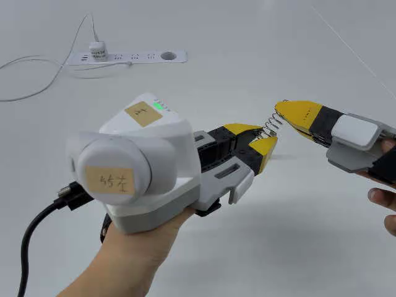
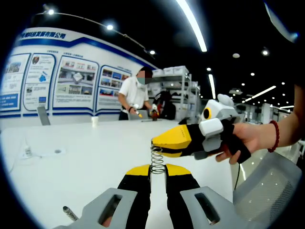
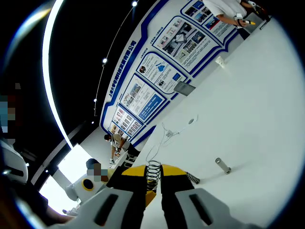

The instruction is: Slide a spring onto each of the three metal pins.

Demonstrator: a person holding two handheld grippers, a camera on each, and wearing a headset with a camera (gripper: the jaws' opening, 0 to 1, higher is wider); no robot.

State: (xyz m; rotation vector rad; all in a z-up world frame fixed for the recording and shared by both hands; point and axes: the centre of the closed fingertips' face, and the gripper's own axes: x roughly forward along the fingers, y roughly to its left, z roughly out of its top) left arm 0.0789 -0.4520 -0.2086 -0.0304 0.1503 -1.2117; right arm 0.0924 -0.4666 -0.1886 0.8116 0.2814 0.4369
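Spring (image 1: 270, 126): at centre right of the head view, lifted clear of the table (image 1: 260, 55), bridging the two sets of yellow tips; in the left gripper view it stands upright at lower centre (image 2: 157, 160).
Left gripper (image 1: 262, 138): jaws drawn in on the spring's lower end; I read this as a pinch on the coils; I cannot tell whether a pin sits inside them.
Right gripper (image 1: 280, 112): reaches in from the right edge; jaws together on the spring's other end; coils show between its tips at bottom centre of its own view (image 3: 152, 171).
Pin (image 3: 222, 165): lies on the table, right of centre in the right gripper view; a second spring (image 3: 191, 177) rests near it, apart.
Handling: I judge the spring light, elastic along its length, soft sideways; likely to buckle or shoot out if squeezed hard.
Hold: I would grip the end turns only, lightly, leaving the bore free; the pin looks stiff and smooth, best taken at one end.
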